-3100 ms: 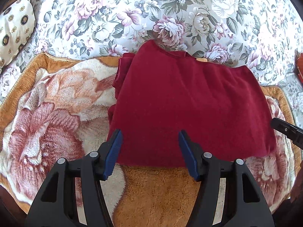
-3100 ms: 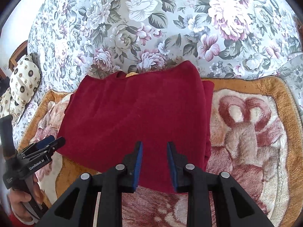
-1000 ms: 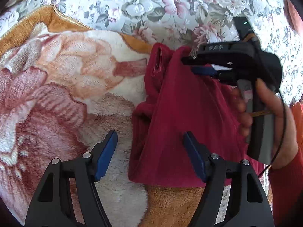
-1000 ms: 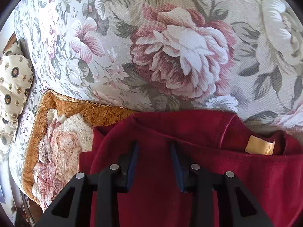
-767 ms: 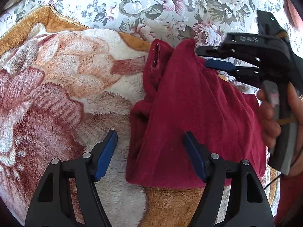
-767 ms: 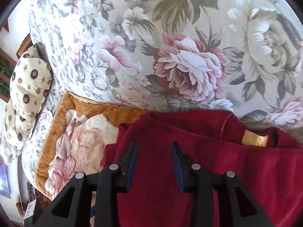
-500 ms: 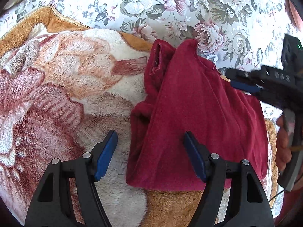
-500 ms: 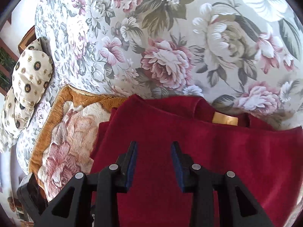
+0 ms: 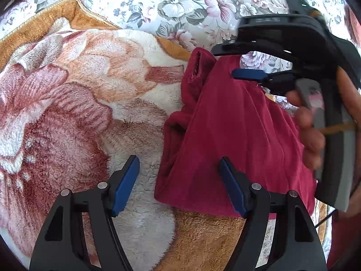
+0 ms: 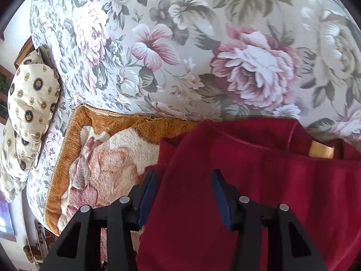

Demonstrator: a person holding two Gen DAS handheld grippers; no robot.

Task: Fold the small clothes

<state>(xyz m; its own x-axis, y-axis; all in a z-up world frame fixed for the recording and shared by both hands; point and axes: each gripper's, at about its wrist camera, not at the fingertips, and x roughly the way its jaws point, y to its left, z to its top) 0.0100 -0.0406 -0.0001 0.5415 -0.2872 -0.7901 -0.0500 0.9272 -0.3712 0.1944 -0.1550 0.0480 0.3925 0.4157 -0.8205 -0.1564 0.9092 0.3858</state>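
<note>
A dark red garment (image 9: pixel 230 135) lies folded on a plush flowered blanket (image 9: pixel 67 103). My left gripper (image 9: pixel 178 180) is open, its jaws straddling the garment's near left corner, just above it. In the left wrist view my right gripper (image 9: pixel 248 63) hovers over the garment's far edge, held in a hand. In the right wrist view the right gripper (image 10: pixel 182 187) is open over the garment's (image 10: pixel 259 192) left edge, near the collar with its tan label (image 10: pixel 320 150). A folded sleeve end (image 9: pixel 198 67) sticks out at the far left corner.
The blanket (image 10: pixel 94 158) lies on a bed with a floral bedspread (image 10: pixel 203 45). A cream patterned pillow (image 10: pixel 29 103) sits at the far left edge of the bed.
The right gripper has opened wider and moved back over the garment's far left corner. The left gripper has held still and open. The garment lies as before.
</note>
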